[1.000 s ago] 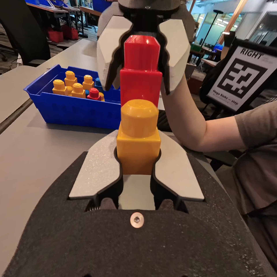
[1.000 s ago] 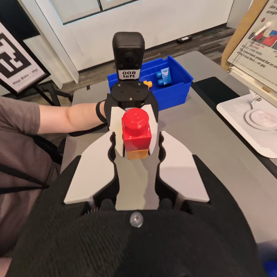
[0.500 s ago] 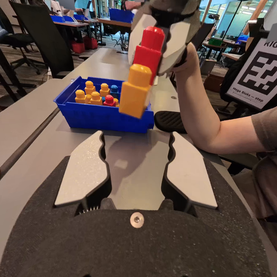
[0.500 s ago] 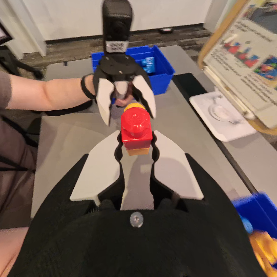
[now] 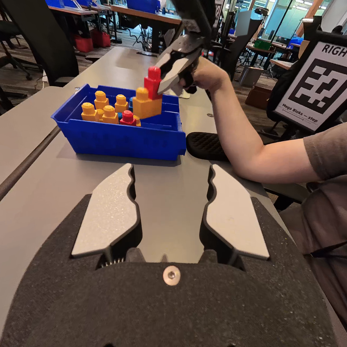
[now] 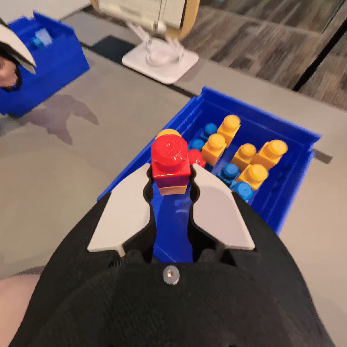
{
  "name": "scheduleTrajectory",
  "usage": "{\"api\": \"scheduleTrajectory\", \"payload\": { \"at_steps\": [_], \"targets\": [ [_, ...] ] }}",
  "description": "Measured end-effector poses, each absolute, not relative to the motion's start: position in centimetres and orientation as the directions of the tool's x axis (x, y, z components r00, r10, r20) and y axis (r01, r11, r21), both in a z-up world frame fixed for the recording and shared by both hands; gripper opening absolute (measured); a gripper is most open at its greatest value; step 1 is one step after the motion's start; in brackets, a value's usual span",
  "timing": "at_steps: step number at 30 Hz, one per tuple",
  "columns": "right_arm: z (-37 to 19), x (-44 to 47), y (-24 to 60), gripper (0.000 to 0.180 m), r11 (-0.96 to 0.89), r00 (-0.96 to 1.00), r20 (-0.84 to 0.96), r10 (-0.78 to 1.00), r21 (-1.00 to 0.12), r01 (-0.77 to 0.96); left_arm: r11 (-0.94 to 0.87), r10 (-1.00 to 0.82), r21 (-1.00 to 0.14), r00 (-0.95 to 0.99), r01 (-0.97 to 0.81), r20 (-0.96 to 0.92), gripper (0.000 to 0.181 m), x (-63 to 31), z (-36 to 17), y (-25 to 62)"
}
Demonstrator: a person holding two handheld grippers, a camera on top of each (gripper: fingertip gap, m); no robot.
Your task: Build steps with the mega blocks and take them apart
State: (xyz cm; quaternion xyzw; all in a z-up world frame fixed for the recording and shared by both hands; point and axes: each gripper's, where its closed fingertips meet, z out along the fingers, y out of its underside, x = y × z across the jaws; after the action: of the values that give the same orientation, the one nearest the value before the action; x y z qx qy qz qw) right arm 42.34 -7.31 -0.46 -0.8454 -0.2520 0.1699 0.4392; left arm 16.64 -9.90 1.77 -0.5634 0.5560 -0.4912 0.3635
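Note:
My right gripper (image 6: 170, 170) is shut on a red block (image 6: 170, 163) that sits on a yellow two-stud block (image 6: 172, 189). It holds this small step stack above the near end of a blue bin (image 6: 281, 202). The left wrist view shows the right gripper (image 5: 159, 82) with the red block (image 5: 153, 84) and the yellow block (image 5: 147, 108) over the blue bin (image 5: 127, 140). Several loose yellow, blue and red blocks lie in the bin (image 5: 105, 110). My left gripper (image 5: 171, 175) is open and empty, low over the grey table.
A second blue bin (image 6: 43, 62) with a blue block stands at the far left. A white stand base (image 6: 159, 62) holds a board behind it. A black wrist pad (image 5: 204, 146) lies right of the bin. A sign on an easel (image 5: 317, 88) stands at the right. One gripper's finger ends stand about 25 cm off the other's.
My left gripper let go of the yellow block and opened. My right gripper closed on the red block and carried the stack away to above the blue bin of blocks.

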Motion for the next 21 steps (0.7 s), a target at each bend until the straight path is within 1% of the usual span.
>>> {"api": "scheduleTrajectory", "payload": {
  "at_steps": [3,6,9,13,16,18,21],
  "targets": [
    [-4.8,41.5,-7.2,0.038,-0.528,0.739,-0.094,0.667,-0.759,0.38,-0.111,-0.982,-0.952,-0.117,-0.284,0.149,0.075,16.9,1.4,-10.4],
    [-8.1,40.9,-7.1,0.038,-0.501,0.672,-0.037,0.74,-0.696,0.514,-0.109,-0.981,-0.953,-0.127,-0.282,0.15,0.074,16.9,1.4,-10.6],
    [-9.8,40.7,-6.6,0.038,-0.475,0.637,0.009,0.771,-0.657,0.585,-0.117,-0.978,-0.953,-0.133,-0.279,0.159,0.074,16.7,1.5,-10.6],
    [-10.8,40.5,-5.5,0.039,-0.456,0.64,0.046,0.767,-0.664,0.593,-0.128,-0.973,-0.953,-0.151,-0.275,0.174,0.073,16.4,1.7,-10.9],
    [-11.7,41.5,-5.0,0.051,-0.491,0.674,0.083,0.734,-0.621,0.611,-0.132,-0.968,-0.955,-0.173,-0.266,0.182,0.073,16.0,2.4,-11.3],
    [-11.1,41.4,-4.8,0.054,-0.472,0.676,0.099,0.73,-0.643,0.604,-0.127,-0.97,-0.957,-0.17,-0.262,0.175,0.073,15.5,3.0,-11.3],
    [-8.5,41.1,-4.9,0.056,-0.415,0.682,0.139,0.718,-0.702,0.579,-0.091,-0.979,-0.963,-0.152,-0.253,0.133,0.073,14.0,4.5,-11.2]
  ]
}}
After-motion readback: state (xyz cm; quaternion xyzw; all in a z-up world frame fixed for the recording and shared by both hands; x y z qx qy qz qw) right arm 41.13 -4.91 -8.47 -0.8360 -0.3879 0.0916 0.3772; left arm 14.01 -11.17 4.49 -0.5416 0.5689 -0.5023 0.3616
